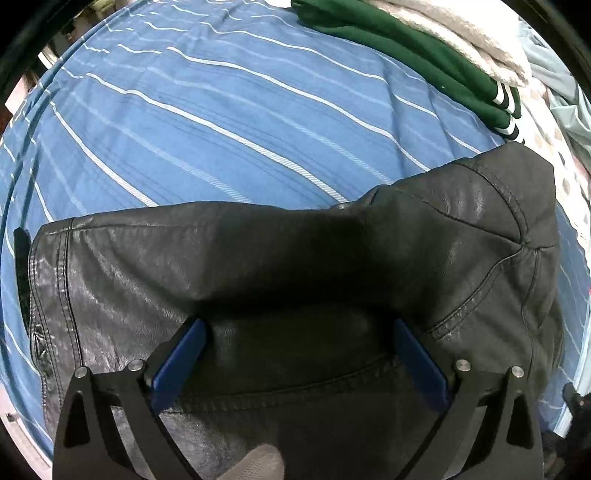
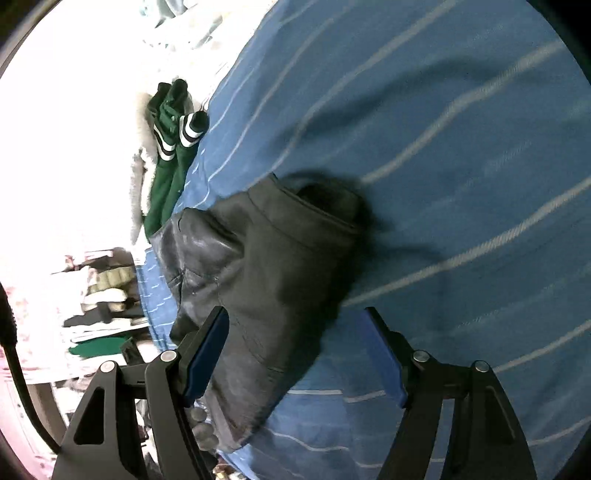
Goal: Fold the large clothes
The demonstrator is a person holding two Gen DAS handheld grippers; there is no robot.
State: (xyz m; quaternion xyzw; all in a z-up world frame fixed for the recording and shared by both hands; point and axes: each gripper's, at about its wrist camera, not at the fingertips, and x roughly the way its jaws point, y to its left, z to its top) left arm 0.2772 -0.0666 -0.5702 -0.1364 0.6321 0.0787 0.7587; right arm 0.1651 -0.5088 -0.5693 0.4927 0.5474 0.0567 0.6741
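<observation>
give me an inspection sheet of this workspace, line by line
surface: bed under a blue striped sheet, lightly wrinkled
job's things: black leather jacket lies bunched on the sheet, not neatly folded
clutter: green garment with white-striped cuffs at the bed's edge, a pale fleecy item beside it; more piled clothes off the bed
grippers: left gripper open, fingers spread over the jacket; right gripper open, over the jacket's edge and the sheet; neither holds anything
cables: one black cable at the right view's left edge
surroundings: overexposed and blurred, little can be told
</observation>
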